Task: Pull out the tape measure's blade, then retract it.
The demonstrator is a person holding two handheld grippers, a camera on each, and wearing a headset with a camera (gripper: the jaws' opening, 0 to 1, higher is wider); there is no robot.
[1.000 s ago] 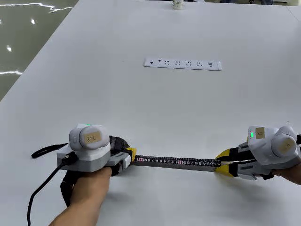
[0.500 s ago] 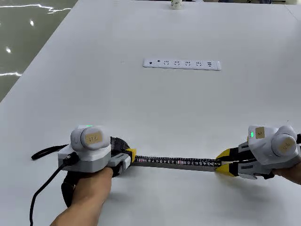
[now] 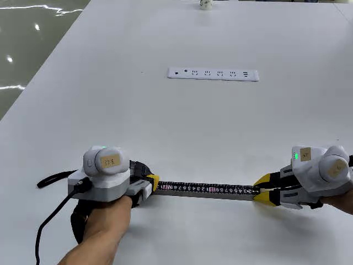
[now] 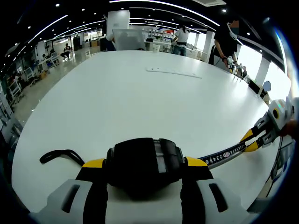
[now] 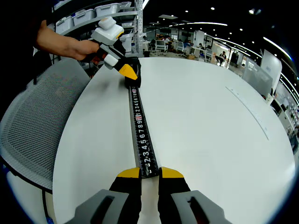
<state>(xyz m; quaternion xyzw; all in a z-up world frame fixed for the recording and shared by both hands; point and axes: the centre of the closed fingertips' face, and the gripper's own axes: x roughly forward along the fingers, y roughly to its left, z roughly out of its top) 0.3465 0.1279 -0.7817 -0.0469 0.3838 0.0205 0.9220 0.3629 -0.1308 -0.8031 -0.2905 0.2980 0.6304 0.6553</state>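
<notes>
1. Far left, head view: a black wrist strap (image 3: 54, 178) lies on the white workbench (image 3: 165, 127). A black cable (image 3: 48, 222) runs from the rear of the left gripper (image 3: 152, 181) toward the near edge.
2. The person's left hand (image 3: 105, 216) grips the left gripper from below. Its yellow-tipped jaws are narrowed around the black tape measure (image 4: 145, 160), one tip against each side of the housing, as the left gripper view shows. The housing sits at table level near the front-left of the workbench.
3. The blade (image 3: 207, 189) is extended. It leaves the housing and runs in a straight line to the right, low over the table; contact with the surface cannot be determined. It is black with white numerals and a red marking near mid-length.
4. Beyond the blade, near the middle of the workbench, a white power strip (image 3: 213, 73) lies flat, well apart from both grippers.
5. Right: the right gripper (image 3: 259, 189) is closed down on the blade's free end. In the right gripper view the tip of the blade sits pinched between the two yellow jaw tips.
</notes>
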